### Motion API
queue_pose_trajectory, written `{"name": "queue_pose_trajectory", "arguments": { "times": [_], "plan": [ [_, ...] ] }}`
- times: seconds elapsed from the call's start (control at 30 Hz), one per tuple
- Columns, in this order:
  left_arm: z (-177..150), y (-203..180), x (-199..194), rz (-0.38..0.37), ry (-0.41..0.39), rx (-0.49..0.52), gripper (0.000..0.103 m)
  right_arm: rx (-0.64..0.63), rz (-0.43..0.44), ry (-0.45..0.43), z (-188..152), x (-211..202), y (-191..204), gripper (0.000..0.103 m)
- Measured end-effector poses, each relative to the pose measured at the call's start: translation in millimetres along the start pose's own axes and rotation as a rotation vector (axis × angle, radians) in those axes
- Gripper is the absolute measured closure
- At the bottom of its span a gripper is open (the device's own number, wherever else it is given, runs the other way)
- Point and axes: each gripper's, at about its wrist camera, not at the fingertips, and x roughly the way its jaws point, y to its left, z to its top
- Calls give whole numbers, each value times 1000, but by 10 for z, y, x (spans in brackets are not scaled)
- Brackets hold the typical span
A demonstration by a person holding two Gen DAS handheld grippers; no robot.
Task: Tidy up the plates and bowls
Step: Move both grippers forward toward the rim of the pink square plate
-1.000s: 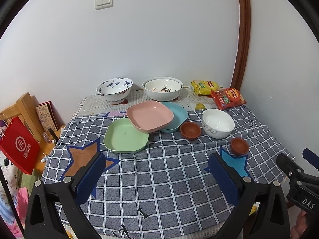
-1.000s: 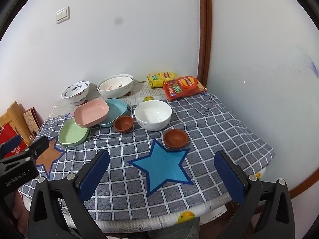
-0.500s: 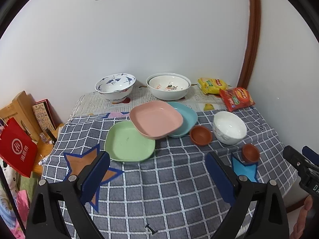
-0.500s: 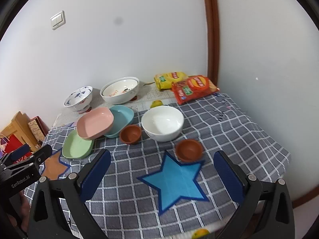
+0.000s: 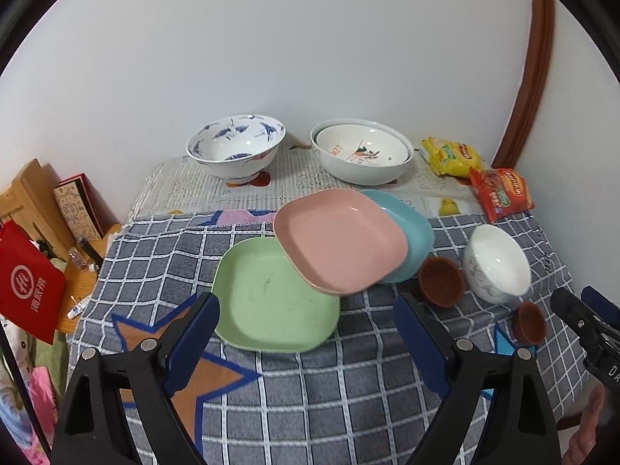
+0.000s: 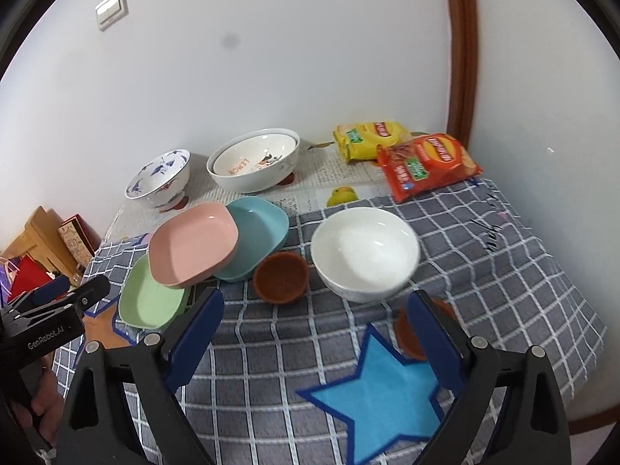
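Note:
A pink plate lies tilted across a green plate and a teal plate. A white bowl stands to the right, with one small brown bowl beside it and another nearer the edge. My left gripper is open and empty, just short of the green plate. My right gripper is open and empty, in front of the white bowl.
At the back on newspaper stand a blue-patterned bowl and nested white bowls. Snack bags lie at the back right. An orange star and a blue star mark the cloth. A red bag hangs left.
Both grippers have moved forward toward the dishes, which now look larger and closer. Both stay open. No dish has moved.

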Motion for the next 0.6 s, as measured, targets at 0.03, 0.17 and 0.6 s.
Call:
{"name": "queue_pose_trajectory", "arguments": {
  "times": [0.03, 0.17, 0.6],
  "plan": [
    [27, 16, 56, 4, 8, -3, 12, -5, 6, 6, 37, 74, 42, 10],
    [159, 68, 311, 35, 44, -2, 16, -30, 19, 6, 160, 298, 176, 13],
    [370, 251, 1030, 53, 106, -70, 18, -158, 88, 56, 564, 1206, 591, 42]
  ]
}}
